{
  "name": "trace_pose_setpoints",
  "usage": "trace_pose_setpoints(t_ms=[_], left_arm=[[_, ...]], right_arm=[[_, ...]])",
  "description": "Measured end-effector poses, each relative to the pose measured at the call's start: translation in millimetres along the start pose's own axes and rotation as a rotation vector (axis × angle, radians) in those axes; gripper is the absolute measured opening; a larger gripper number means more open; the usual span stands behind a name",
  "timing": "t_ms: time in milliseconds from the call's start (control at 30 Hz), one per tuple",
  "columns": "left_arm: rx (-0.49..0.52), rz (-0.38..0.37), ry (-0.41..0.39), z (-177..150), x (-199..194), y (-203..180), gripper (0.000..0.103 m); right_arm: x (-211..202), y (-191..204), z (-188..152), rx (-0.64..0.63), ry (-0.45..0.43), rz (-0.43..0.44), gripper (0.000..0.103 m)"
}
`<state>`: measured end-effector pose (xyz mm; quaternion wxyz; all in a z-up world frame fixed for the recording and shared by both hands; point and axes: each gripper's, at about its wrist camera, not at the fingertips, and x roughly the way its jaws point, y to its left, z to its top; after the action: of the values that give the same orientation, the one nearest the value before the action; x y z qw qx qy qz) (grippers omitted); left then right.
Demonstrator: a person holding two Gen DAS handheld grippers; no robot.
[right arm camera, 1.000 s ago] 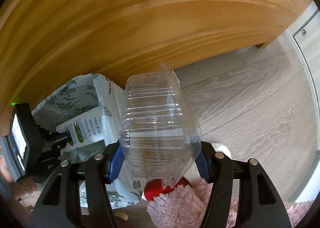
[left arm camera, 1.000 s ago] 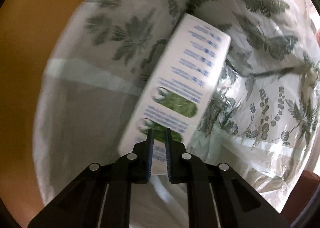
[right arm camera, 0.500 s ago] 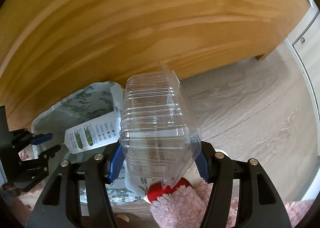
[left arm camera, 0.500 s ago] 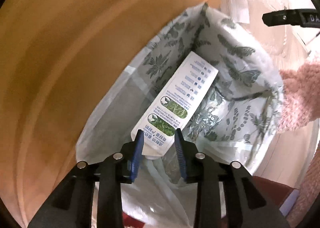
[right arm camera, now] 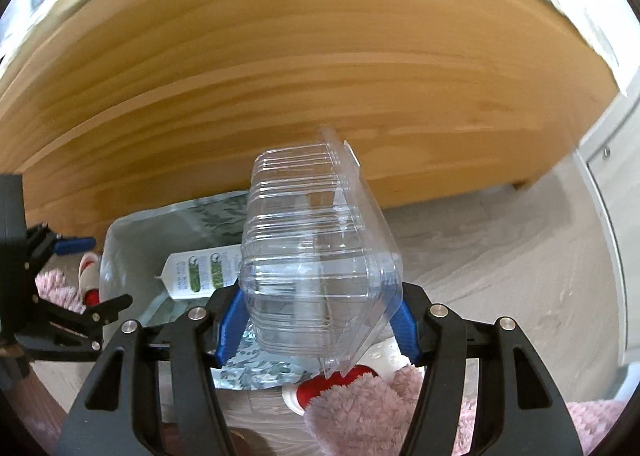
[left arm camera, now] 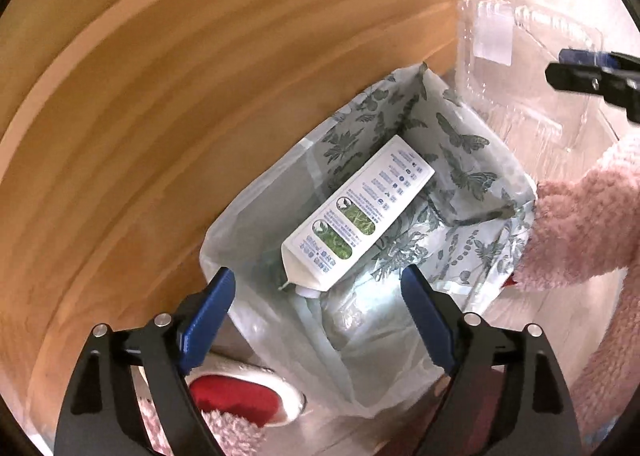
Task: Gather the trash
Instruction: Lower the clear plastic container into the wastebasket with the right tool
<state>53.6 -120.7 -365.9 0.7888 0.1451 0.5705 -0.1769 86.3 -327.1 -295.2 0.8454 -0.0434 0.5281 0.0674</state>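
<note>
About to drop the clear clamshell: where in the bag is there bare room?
The trash bag is free along its plain side by the wooden panel. The carton lies diagonally across the middle, and the patterned side is crumpled.

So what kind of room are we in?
Probably a home bedroom: pale plank floor, a wooden panel like a bed side, slippers, and a patterned trash bag on the floor.

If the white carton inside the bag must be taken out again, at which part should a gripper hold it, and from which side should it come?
Grip the white carton across its narrow thickness near the lower, cap end, coming straight down through the open mouth of the patterned bag. It lies slanted with its broad printed face up, and that end is nearest the opening. The open left gripper probably suits.
</note>
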Motion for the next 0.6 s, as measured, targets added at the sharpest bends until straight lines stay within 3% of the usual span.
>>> trace_pose_setpoints(t_ms=[200, 533, 600], left_arm=[[-0.095, 0.01, 0.01, -13, -8, 12, 0.085], [-0.198, -0.002, 0.066, -33, 3, 33, 0.09], [-0.209, -0.008, 0.094, -36, 9, 39, 0.091]], right_arm=[[3, 36, -2, -0.163, 0.027, 0.034, 0.059], [41, 121, -23, -0.725, 0.148, 0.071, 0.059], [52, 129, -25, -0.787, 0.184, 0.087, 0.059]])
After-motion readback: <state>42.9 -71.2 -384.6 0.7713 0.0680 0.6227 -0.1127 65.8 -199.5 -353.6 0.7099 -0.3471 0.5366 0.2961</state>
